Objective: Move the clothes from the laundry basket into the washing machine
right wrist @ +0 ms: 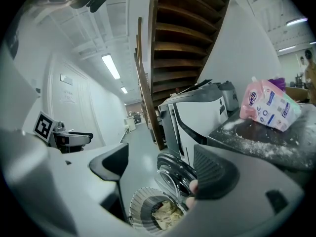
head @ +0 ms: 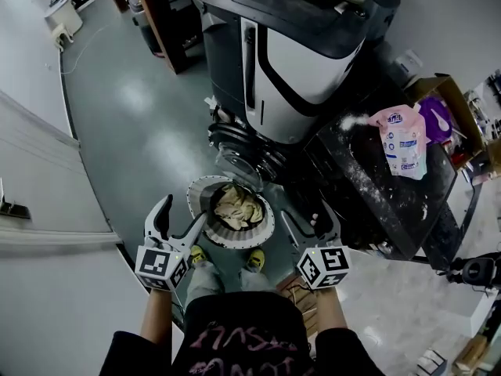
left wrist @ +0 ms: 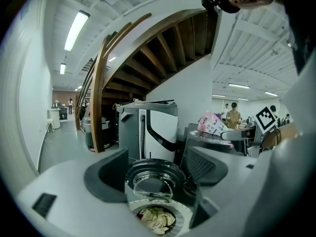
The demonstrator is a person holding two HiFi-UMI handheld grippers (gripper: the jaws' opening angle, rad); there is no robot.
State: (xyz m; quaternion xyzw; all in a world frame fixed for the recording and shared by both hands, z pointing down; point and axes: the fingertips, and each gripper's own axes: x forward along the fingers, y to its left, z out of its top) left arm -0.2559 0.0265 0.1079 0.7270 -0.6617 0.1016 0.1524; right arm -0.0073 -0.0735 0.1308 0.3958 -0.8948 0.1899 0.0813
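A round white laundry basket (head: 202,193) stands on the floor in front of me with cream and yellow clothes (head: 236,207) in it. Just behind it the washing machine's round glass door (head: 238,153) hangs open on the dark washing machine (head: 368,202). My left gripper (head: 184,210) is open at the basket's left rim and holds nothing. My right gripper (head: 307,214) is open to the right of the basket, also with nothing in it. The left gripper view shows its gripper (left wrist: 158,169) above the clothes (left wrist: 157,219) and door (left wrist: 153,180). The right gripper (right wrist: 160,169) looks over the basket (right wrist: 143,206).
A pink detergent pouch (head: 401,141) lies on the washer's dusty black top. A tall grey and white machine (head: 293,49) stands behind the door. A wooden staircase (left wrist: 148,48) rises over it. A cardboard box (head: 446,100) sits far right. A white wall runs along my left.
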